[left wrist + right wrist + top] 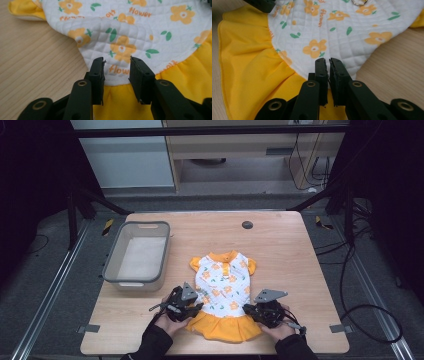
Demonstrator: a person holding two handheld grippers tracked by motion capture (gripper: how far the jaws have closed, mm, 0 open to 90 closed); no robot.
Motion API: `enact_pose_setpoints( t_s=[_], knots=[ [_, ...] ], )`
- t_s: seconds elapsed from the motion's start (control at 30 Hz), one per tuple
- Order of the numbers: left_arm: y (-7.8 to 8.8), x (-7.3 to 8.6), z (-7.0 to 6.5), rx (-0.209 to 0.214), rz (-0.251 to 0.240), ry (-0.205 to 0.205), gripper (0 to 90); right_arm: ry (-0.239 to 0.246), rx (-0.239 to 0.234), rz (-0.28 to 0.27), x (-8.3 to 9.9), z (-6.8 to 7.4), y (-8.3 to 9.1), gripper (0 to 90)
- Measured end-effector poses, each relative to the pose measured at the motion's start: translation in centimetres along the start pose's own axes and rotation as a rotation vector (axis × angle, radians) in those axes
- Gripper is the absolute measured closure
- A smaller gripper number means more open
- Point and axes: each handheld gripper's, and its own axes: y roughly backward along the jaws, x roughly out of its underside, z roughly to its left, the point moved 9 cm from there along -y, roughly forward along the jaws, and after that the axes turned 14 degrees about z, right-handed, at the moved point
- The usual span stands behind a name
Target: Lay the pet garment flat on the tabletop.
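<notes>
A small dress lies flat on the wooden table, collar away from me. Its white quilted top is printed with orange flowers and it has a yellow skirt. My left gripper sits at the dress's left waist. In the left gripper view it is open, with its jaws standing over the white hem where it meets the yellow skirt. My right gripper is at the right waist. Its own view shows it shut, tips over the edge of the white top; no cloth shows between the jaws.
A grey plastic basket stands at the table's left, beside the dress. A small black round cap is set in the table near the far edge. The left gripper's jaw shows at the top of the right gripper view.
</notes>
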Motion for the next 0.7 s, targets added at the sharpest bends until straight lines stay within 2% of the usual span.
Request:
enact_pose_setpoints(
  t_s=[0.03, 0.13, 0.23, 0.33, 0.43, 0.57, 0.7],
  knots=[
    [0.0, 0.0, 0.0, 0.000, 0.000, 0.000, 59.8, 0.000, 0.000, 0.000, 0.0, 0.0, 0.0, 82.9],
    [1.7, 0.1, 0.5, -0.005, -0.060, 0.026, 55.6, -0.028, 0.032, -0.061, -0.5, -1.0, 1.2, 77.4],
    [2.8, 1.1, 1.5, -0.020, -0.091, 0.052, 49.9, -0.057, 0.060, -0.111, -0.7, -2.1, 2.2, 72.1],
    [3.6, 2.5, 2.6, -0.027, -0.104, 0.091, 44.3, -0.091, 0.103, -0.143, -0.5, -3.6, 3.1, 65.3],
    [4.3, 4.2, 3.8, -0.027, -0.113, 0.133, 40.7, -0.120, 0.144, -0.151, 0.0, -4.8, 3.7, 58.4],
    [5.0, 6.1, 5.2, -0.055, -0.101, 0.156, 36.3, -0.182, 0.186, -0.149, 1.1, -6.9, 4.4, 50.6],
    [5.5, 7.7, 6.4, -0.074, -0.103, 0.186, 31.4, -0.231, 0.233, -0.170, 2.1, -8.5, 5.2, 40.9]
  ],
)
